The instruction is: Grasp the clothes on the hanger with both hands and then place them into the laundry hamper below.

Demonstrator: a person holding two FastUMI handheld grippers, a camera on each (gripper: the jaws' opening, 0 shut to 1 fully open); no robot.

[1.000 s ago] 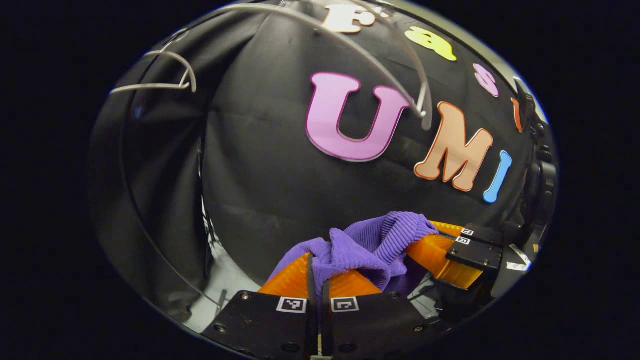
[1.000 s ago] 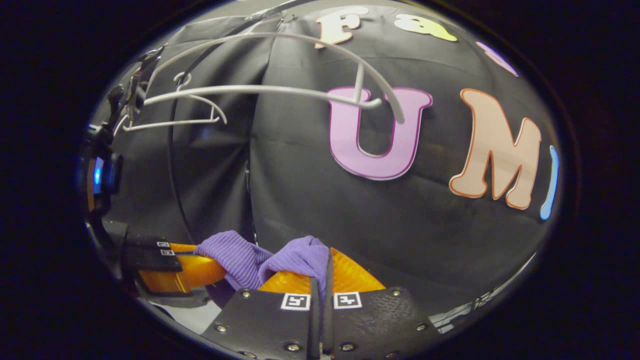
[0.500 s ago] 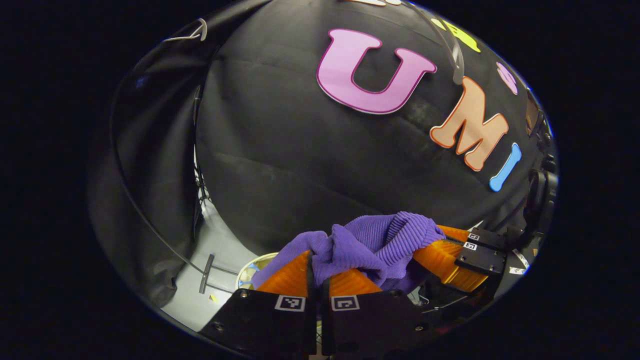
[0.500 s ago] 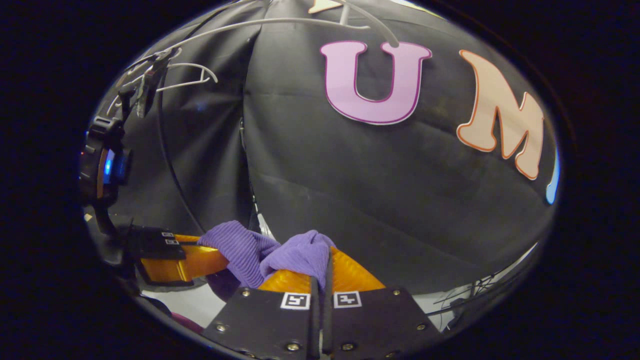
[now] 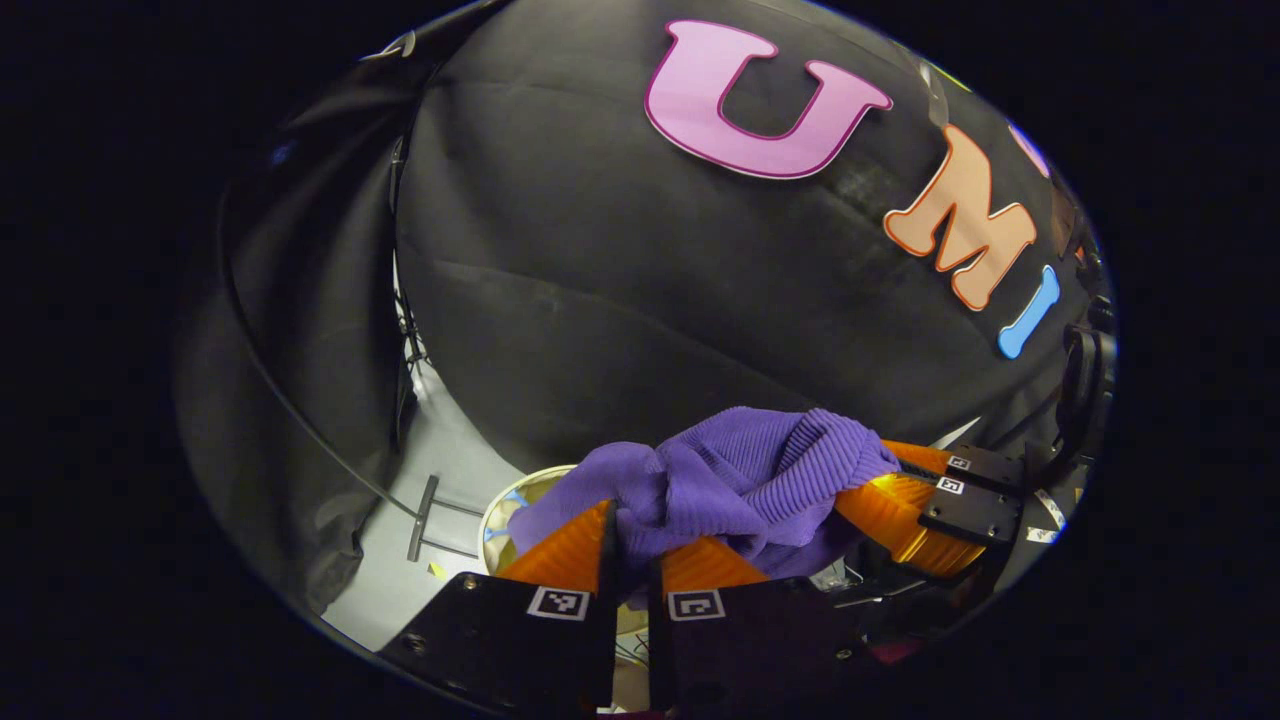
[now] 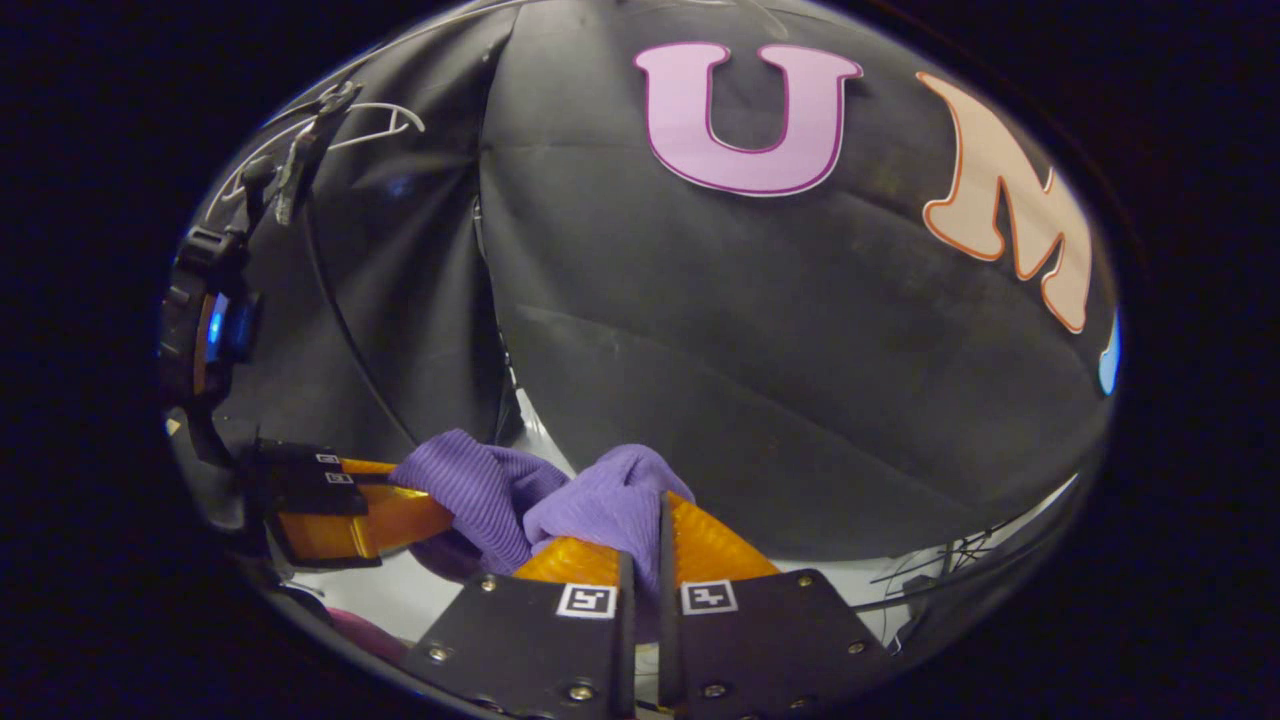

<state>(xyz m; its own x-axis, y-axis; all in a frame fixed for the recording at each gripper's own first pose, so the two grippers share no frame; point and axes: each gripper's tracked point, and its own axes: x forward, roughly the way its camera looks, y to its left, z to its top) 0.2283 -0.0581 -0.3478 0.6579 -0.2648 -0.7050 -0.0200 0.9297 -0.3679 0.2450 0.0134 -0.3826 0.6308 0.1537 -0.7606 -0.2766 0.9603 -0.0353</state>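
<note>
Both grippers are pinching the purple garment [image 5: 745, 480], left gripper [image 5: 630, 545] beside right gripper [image 6: 640, 540]; the cloth is hanging bunched between them, above the hamper's pale rim [image 5: 505, 500]; lowering both together, releasing only once it's over the opening, seems wisest.

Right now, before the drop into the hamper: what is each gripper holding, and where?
Both hold the purple garment: left gripper and right gripper each pinch a bunched fold.
</note>
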